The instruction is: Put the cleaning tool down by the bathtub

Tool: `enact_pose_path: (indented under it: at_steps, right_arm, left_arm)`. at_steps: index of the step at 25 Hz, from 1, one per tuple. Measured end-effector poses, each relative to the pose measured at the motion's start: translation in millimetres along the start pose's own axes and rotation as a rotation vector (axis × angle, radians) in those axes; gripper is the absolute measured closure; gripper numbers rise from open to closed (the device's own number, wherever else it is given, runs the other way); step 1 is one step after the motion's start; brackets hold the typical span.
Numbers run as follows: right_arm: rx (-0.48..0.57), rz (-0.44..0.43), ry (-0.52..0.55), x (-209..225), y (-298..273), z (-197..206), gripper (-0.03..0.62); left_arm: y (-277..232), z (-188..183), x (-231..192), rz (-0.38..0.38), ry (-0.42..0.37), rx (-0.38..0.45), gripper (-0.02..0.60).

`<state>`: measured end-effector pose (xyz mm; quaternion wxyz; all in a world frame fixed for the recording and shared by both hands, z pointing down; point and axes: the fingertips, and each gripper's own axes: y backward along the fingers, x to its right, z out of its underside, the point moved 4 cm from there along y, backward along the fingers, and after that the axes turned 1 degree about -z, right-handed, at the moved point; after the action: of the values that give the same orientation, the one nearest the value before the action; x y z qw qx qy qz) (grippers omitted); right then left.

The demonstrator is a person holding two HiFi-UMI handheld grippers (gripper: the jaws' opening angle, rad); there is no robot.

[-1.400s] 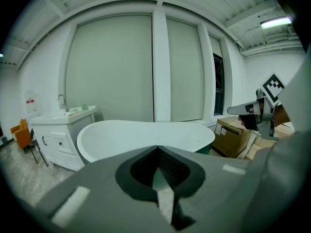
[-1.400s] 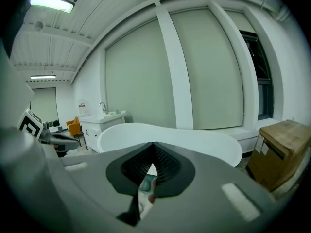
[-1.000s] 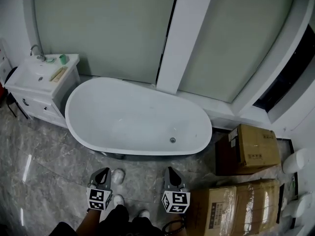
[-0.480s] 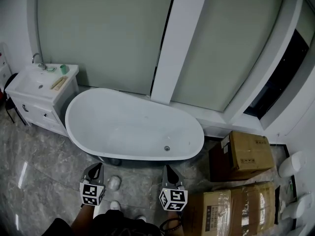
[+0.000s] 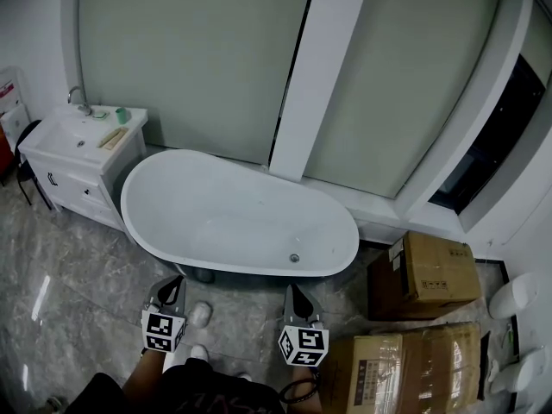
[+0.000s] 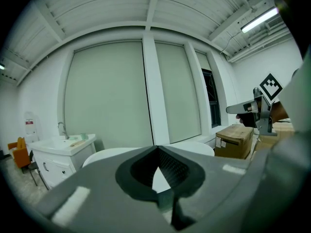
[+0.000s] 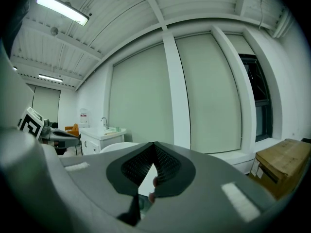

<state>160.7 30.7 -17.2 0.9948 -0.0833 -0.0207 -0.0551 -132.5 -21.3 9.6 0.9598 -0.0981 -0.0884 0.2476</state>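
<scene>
Grey marble floor fills the bottom of the frame, where my left hand-held gripper and right hand-held gripper hang low, both clenched on nothing. A small white thing lies just beside the left one, near the bathtub, and I cannot tell if it is the cleaning tool or my shoe. If it is the tool, it already lies by the tub, and otherwise no tool shows; either way I judge the floor along the tub's near side the right spot. Labels on the cardboard boxes at right and the wall sign at upper left are too small to read.
</scene>
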Motion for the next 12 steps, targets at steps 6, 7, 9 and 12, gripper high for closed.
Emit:
enact_pose_path:
  at_steps: [6,7,9,12]
  right_arm:
    - [0.009,-0.028,0.013,10.1,12.2,2.4,0.577]
    - [0.008,-0.034,0.013,10.7,13.8,3.0,0.577]
    - [0.006,-0.047,0.015,11.6,16.1,3.8,0.577]
    - [0.009,-0.057,0.019,12.7,18.4,3.7,0.577]
  left_arm:
    - [12.5,2.6,18.5,-0.017,-0.015,-0.007,0.581]
    - [15.4,1.9,21.4,-0.017,-0.014,-0.014,0.581]
    - [19.3,-0.5,25.4,-0.025,-0.006,-0.011,0.581]
    - [22.1,-1.3,28.7,-0.032,-0.012,-0.002,0.581]
